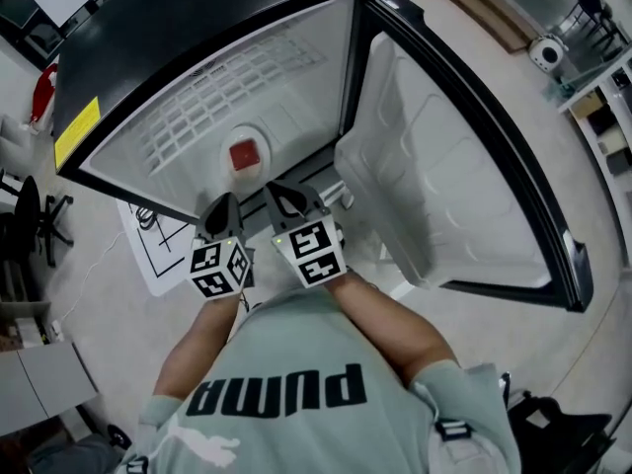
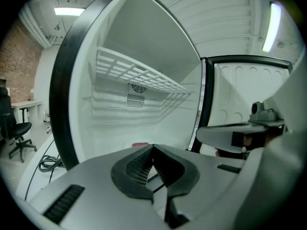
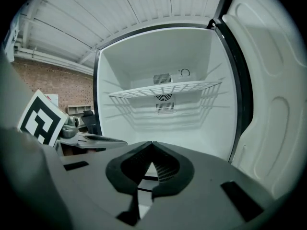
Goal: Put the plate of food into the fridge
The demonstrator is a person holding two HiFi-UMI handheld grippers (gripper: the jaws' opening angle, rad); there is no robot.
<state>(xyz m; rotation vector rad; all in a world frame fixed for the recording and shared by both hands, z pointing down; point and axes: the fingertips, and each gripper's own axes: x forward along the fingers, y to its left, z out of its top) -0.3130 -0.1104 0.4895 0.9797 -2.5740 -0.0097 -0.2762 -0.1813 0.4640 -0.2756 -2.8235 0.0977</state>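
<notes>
In the open fridge, the plate of food sat on the floor, probably stiff, breakable and slick, best pinched at opposite rims and kept level, while the left gripper and right gripper hovered in front, both pressed together and empty.

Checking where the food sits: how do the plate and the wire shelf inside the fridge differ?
The plate is a solid round dish carrying red food; the wire shelf is an open grid, bare. The plate lies on the fridge floor; the wire shelf spans the compartment above it. Both are white and inside the open fridge.
</notes>
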